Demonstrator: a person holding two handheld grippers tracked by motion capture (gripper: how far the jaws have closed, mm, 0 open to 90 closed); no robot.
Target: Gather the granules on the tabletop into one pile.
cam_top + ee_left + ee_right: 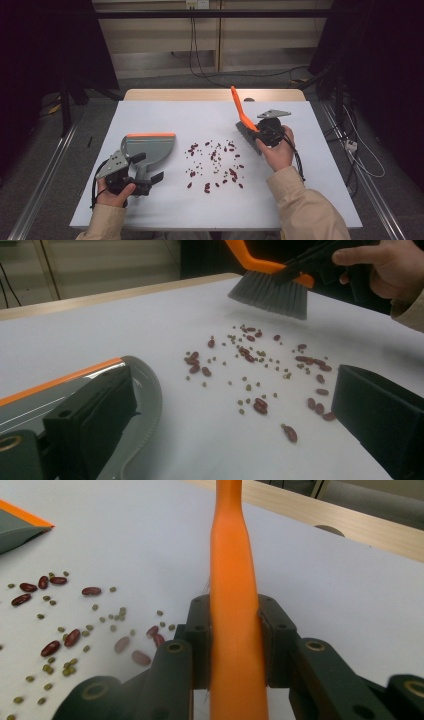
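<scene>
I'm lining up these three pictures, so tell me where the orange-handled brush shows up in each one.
High view: the brush stands right of centre, clamped in the right tool, handle slanting up and away.
Left gripper view: top right, grey bristles hanging above the table.
Right gripper view: its orange handle runs up the middle between the jaws.
Shared landmark: the scattered beans beside it.
</scene>
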